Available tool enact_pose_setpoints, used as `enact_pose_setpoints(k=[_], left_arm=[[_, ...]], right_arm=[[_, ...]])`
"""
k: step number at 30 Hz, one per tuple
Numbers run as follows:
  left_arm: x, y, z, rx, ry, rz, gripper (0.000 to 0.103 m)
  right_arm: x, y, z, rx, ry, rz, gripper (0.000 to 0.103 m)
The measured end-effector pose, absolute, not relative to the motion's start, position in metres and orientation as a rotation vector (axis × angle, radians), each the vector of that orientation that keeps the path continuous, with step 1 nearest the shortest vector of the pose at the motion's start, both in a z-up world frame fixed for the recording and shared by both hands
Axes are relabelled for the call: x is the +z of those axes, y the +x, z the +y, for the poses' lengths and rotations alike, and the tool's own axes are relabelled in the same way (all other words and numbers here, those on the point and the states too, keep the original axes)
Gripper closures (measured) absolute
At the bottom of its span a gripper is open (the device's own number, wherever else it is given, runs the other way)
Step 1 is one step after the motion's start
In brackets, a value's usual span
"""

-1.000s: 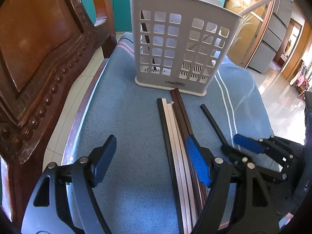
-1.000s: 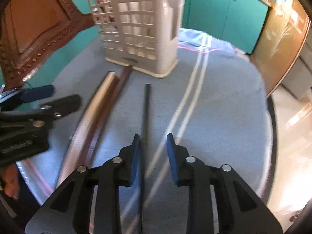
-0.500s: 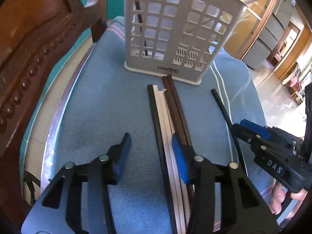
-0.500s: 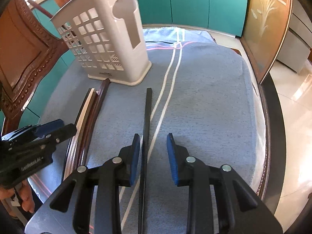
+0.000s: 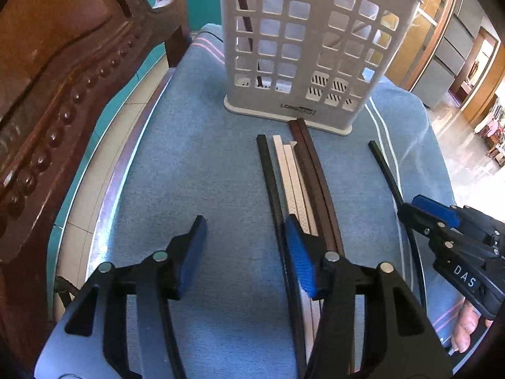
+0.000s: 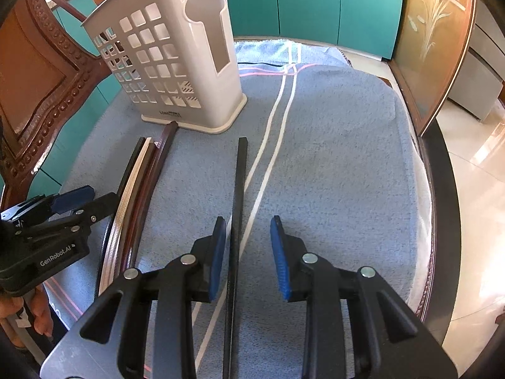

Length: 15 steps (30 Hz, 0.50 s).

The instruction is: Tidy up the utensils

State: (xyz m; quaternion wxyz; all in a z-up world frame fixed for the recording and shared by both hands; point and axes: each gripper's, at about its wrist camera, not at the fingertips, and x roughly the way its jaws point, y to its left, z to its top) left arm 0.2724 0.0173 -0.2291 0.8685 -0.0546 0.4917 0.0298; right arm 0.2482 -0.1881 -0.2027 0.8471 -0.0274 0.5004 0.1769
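Note:
A white slotted utensil holder [image 5: 303, 53] stands upright at the back of the blue towel [image 5: 202, 170]; it also shows in the right wrist view [image 6: 176, 69]. A bundle of black, white and brown chopsticks [image 5: 296, 183] lies in front of it, also in the right wrist view [image 6: 139, 183]. A single black chopstick [image 6: 238, 195] lies apart, to the right [image 5: 386, 170]. My left gripper [image 5: 246, 249] is open, its right finger over the bundle. My right gripper [image 6: 249, 246] is open, the single black chopstick lying between its fingers near the left one.
A carved wooden chair back [image 5: 63, 72] stands close on the left. The round table's dark rim [image 6: 442, 195] curves on the right, with tiled floor beyond. Teal cabinets [image 6: 315, 3] stand behind. A brown stick [image 6: 64, 4] leans inside the holder.
The right gripper's jaws have opened wider around the single black chopstick. The left gripper has stayed open and shifted slightly over the bundle.

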Motion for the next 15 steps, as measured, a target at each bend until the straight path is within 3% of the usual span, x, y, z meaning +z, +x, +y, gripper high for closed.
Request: enact_pose_setpoints(k=[12, 15], left_arm=[[-0.232, 0.279, 0.011, 0.091, -0.063, 1.002, 0.049], [-0.232, 0.277, 0.010, 0.089, -0.056, 0.997, 0.054]], right_arm=[[-0.208, 0.244, -0.165, 0.332, -0.192, 0.970, 0.072], [-0.209, 0.243, -0.161, 0.331, -0.200, 0.965, 0.074]])
